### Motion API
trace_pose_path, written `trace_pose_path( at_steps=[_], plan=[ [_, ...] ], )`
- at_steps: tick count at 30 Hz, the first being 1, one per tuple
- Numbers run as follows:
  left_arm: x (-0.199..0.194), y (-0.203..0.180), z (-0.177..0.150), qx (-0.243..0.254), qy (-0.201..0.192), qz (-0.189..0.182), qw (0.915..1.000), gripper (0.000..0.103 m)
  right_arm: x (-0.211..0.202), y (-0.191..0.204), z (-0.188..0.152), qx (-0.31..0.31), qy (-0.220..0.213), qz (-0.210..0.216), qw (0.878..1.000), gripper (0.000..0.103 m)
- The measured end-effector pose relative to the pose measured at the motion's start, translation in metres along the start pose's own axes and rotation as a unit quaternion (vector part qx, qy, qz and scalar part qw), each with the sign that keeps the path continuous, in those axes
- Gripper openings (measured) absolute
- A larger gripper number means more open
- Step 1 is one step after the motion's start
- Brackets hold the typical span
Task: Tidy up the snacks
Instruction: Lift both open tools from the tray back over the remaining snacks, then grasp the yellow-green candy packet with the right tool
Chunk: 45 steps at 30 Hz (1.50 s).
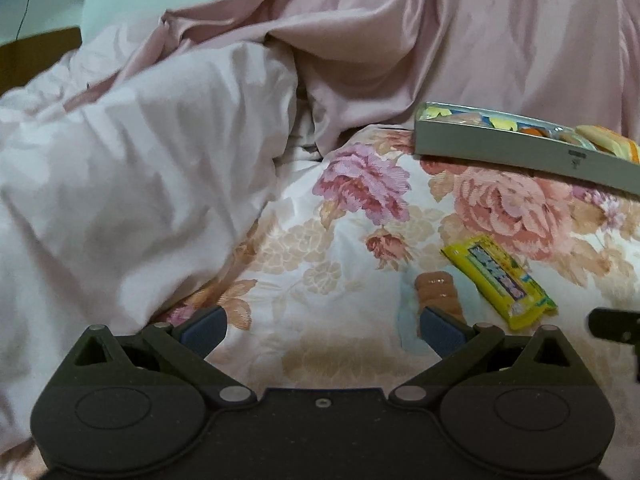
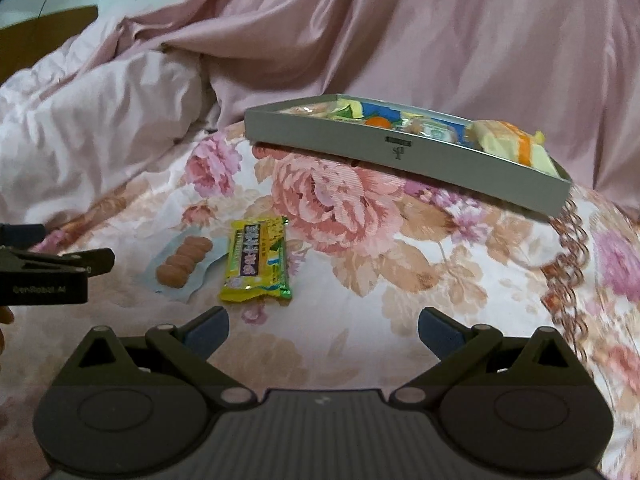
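Count, bed surface: one grey tray (image 2: 404,152) resting on the floral bedspread (image 2: 400,264). Loose snacks outside the tray: two — one yellow wrapped bar (image 2: 258,260) and one clear packet of brown round biscuits (image 2: 184,262), five biscuits visible in a row. Inside the tray: several wrapped snacks, exact number cannot be told; one pale yellow packet with an orange band (image 2: 512,144) stands out. Tools: two, left tool (image 1: 322,330) and right tool (image 2: 323,330).

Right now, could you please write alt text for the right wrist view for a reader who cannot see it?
The open right gripper hovers over a floral bedspread, where a yellow snack packet and a clear pack of brown biscuits lie side by side. Beyond, a grey tray holds more snacks.
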<state>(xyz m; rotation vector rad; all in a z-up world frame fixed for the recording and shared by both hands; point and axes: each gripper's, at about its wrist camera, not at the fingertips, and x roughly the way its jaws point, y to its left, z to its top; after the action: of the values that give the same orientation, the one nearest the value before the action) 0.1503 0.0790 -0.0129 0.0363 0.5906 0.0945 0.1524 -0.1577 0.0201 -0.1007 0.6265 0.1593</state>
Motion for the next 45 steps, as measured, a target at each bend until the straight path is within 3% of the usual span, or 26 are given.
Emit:
trace_pose_path(
  at_steps=[10, 17, 29, 36, 45],
  plan=[
    [0.026, 0.014, 0.008, -0.08, 0.023, -0.024, 0.9962, 0.102, 0.061, 0.02, 0.02, -0.038, 0.028, 0.032, 0.998, 0.103],
    [0.032, 0.008, 0.009, -0.082, 0.023, -0.035, 0.9958, 0.102, 0.086, 0.035, 0.023, -0.058, 0.031, 0.016, 0.998, 0.102],
    [0.037, 0.001, 0.008, -0.076, 0.025, -0.044, 0.9959, 0.102, 0.093, 0.028, 0.024, -0.03, 0.026, 0.043, 0.998, 0.085],
    [0.035, -0.003, 0.007, -0.064, 0.023, -0.047, 0.9966, 0.102, 0.085, 0.02, 0.022, -0.024, 0.023, 0.041, 0.999, 0.058],
    [0.029, -0.022, 0.003, -0.01, 0.002, -0.086, 0.9963, 0.102, 0.062, 0.001, 0.007, -0.011, 0.038, 0.033, 0.999, 0.055]
  ],
)
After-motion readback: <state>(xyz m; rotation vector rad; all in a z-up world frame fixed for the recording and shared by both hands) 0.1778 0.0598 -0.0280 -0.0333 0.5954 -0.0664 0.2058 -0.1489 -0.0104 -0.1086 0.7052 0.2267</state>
